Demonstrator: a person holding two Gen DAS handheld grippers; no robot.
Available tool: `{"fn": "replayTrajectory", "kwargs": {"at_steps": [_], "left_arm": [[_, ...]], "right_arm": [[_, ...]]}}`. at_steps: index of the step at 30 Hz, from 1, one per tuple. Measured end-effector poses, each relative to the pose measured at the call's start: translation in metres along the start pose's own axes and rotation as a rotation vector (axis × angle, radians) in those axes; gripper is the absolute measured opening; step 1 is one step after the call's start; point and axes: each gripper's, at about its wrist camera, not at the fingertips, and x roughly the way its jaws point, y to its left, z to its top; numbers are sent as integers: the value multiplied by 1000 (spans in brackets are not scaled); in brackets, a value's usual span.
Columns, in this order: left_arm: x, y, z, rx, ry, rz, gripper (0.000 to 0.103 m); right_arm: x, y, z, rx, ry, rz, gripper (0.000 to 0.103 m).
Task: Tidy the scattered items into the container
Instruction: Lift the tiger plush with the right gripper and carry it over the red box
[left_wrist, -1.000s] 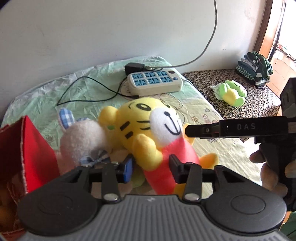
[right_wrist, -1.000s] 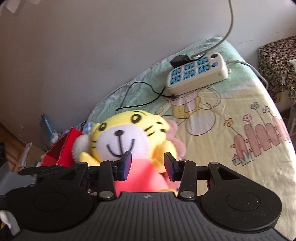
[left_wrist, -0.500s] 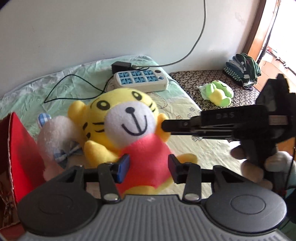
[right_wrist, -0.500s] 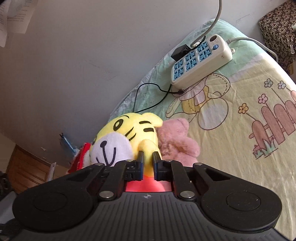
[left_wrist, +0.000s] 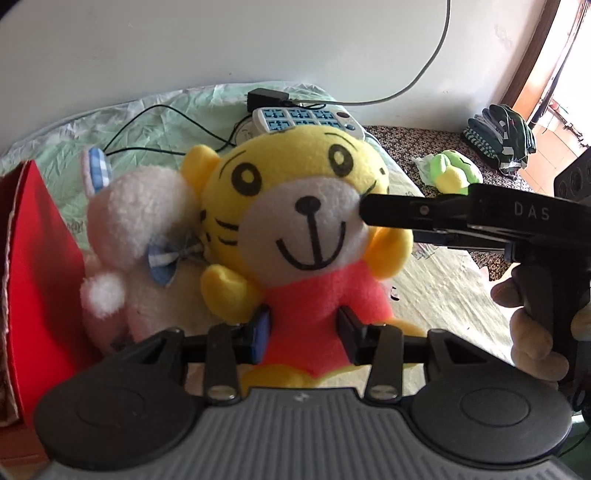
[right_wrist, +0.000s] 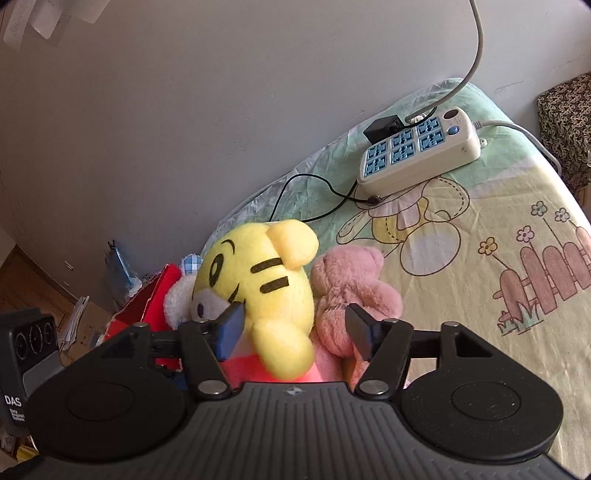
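Note:
A yellow tiger plush (left_wrist: 303, 221) in a red shirt sits upright on the bed. My left gripper (left_wrist: 304, 332) is shut on its red body. My right gripper (right_wrist: 295, 326) is open around the tiger's arm and head side (right_wrist: 258, 280); in the left wrist view its finger (left_wrist: 424, 212) reaches the tiger's cheek from the right. A white rabbit plush (left_wrist: 144, 240) with a blue bow leans against the tiger's left. A pink bear plush (right_wrist: 351, 291) lies behind the tiger. The red container (left_wrist: 33, 280) stands at the left.
A white power strip (right_wrist: 417, 151) with a black adapter and cables lies on the bed near the wall. A green frog toy (left_wrist: 450, 173) and folded clothes (left_wrist: 498, 133) rest on a patterned stool at the right. The bed edge falls away at the right.
The tiger has been lifted upright and closer to my left camera. My left gripper has closed on its red body. My right gripper has opened from shut.

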Motion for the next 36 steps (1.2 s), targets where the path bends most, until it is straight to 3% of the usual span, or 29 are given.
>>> {"fn": "replayTrajectory", "kwargs": {"at_steps": [5, 12, 14, 19, 23, 29, 36], "left_arm": [[0, -10, 1, 71, -2, 36, 46], [-16, -26, -1, 112, -33, 69, 42], [-27, -34, -2, 130, -56, 54, 36], [-66, -45, -1, 153, -152, 26, 37], [-105, -29, 7, 143, -235, -18, 37], [-157, 18, 7, 148, -303, -16, 36], [-179, 97, -3, 110, -275, -1, 37]], "right_arm": [[16, 16, -6, -47, 49, 75, 68], [-6, 31, -6, -20, 48, 79, 35], [-20, 39, -7, -26, 27, 81, 32], [-50, 82, -7, -90, -50, 83, 30], [-66, 120, -3, -121, -121, 108, 28], [-58, 178, -5, -160, -181, 130, 28], [4, 232, -17, -140, -150, 121, 27]]}}
